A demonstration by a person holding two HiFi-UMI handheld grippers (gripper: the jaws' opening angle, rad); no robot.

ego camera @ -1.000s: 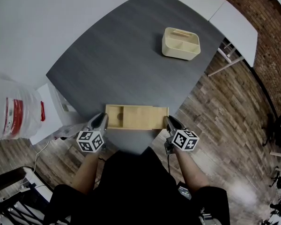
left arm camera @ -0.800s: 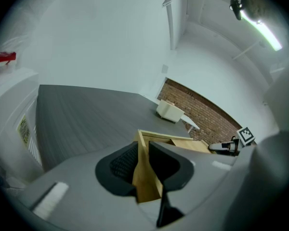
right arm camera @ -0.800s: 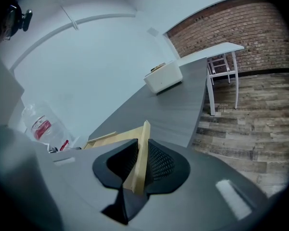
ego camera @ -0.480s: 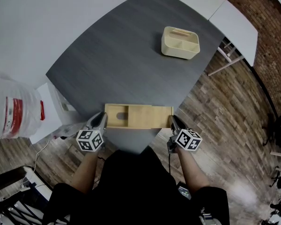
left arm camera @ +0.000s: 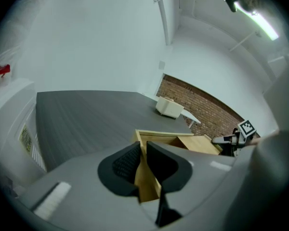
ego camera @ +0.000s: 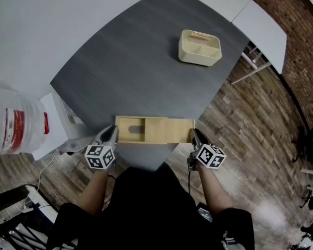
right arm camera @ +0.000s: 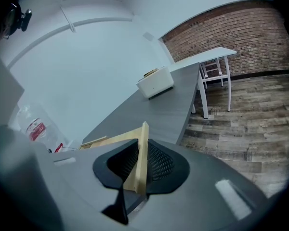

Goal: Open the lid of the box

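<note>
**Clerk:** Head view, entries?

**Checker:** One wooden box (ego camera: 129,130), lying lengthwise along the near edge of the grey table (ego camera: 135,61). Its lid (ego camera: 169,130) sits slid toward the right, overhanging that end, with the left part of the box uncovered. The left gripper (ego camera: 110,133) is at the box's left end and the right gripper (ego camera: 194,134) at the lid's right end. One cream caddy (ego camera: 200,48) stands well apart at the far side. One water jug (ego camera: 13,121) stands off the table to the left.

**Clerk:** Left gripper view?

**Checker:** Jaws nearly together, clamped on the box's upright end wall, one pad on its outer face and one inside. The uncovered compartment shows just beyond, then the lid, then the right gripper at its far end.

**Clerk:** Right gripper view?

**Checker:** Jaws drawn in to a narrow gap, pinching the thin end of the lid, with a pad on each face. The panel runs away from the jaws toward the box. The caddy is farther along the table, the jug at left.
</note>
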